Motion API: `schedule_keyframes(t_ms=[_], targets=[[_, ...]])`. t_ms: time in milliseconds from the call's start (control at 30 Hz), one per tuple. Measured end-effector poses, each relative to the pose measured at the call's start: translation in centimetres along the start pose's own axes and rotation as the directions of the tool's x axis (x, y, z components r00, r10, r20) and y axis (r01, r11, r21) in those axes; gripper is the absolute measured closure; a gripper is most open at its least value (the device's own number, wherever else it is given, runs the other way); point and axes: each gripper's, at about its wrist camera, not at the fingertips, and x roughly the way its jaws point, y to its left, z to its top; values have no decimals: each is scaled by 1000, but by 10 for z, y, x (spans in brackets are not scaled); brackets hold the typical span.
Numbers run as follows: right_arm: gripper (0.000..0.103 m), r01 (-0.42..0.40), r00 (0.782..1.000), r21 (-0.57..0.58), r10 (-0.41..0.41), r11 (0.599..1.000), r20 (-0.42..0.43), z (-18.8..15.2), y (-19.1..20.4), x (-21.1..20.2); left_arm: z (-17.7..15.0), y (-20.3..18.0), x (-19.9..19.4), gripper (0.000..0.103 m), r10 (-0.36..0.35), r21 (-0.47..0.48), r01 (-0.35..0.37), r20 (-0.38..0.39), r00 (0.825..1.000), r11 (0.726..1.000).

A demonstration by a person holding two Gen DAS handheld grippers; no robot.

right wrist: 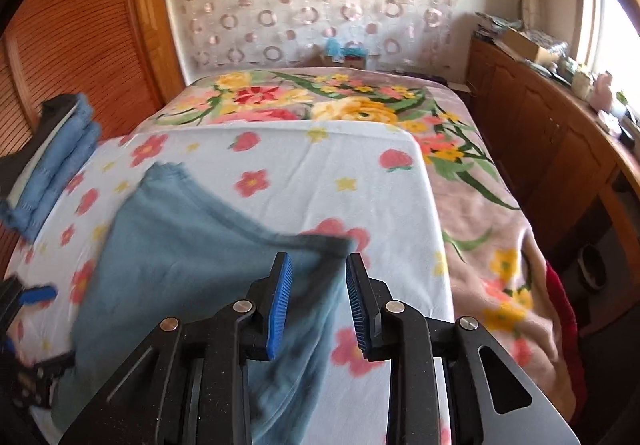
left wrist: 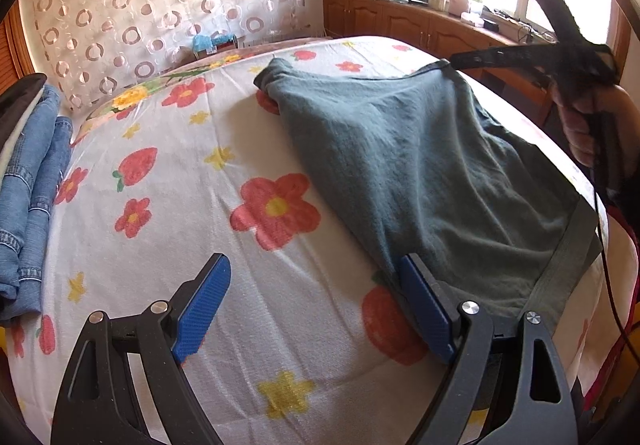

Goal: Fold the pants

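Grey-green pants (left wrist: 432,173) lie spread on the white flowered sheet (left wrist: 192,173) of a bed. My left gripper (left wrist: 316,285) is open just above the sheet, its right finger (left wrist: 424,305) against the near edge of the pants. In the right wrist view the pants (right wrist: 192,257) look blue-grey. My right gripper (right wrist: 318,297) is part open, with a dark-edged corner of the pants (right wrist: 320,245) between its fingertips; the picture is blurred. The right gripper and hand also show in the left wrist view (left wrist: 580,85), above the far side of the pants.
A pile of folded jeans (left wrist: 28,197) lies at the bed's left edge, also seen in the right wrist view (right wrist: 56,165). A flowered blanket (right wrist: 472,205) covers the rest of the bed. Wooden cabinets (right wrist: 560,149) with clutter run along the right under a window.
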Motion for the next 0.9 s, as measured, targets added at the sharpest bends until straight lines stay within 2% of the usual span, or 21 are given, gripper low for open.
schedule_keyframes(t_ms=[233, 533, 900], targets=[[70, -46, 999, -77, 45, 996, -7, -49, 21, -38, 0, 6, 3, 12, -34, -27, 33, -18, 999, 999], [70, -66, 998, -66, 67, 996, 13, -100, 25, -92, 1, 4, 6, 2, -38, -17, 37, -35, 999, 999], [70, -87, 996, 11, 87, 996, -7, -126, 24, -113, 0, 4, -5, 1, -24, -41, 23, -26, 999, 999]])
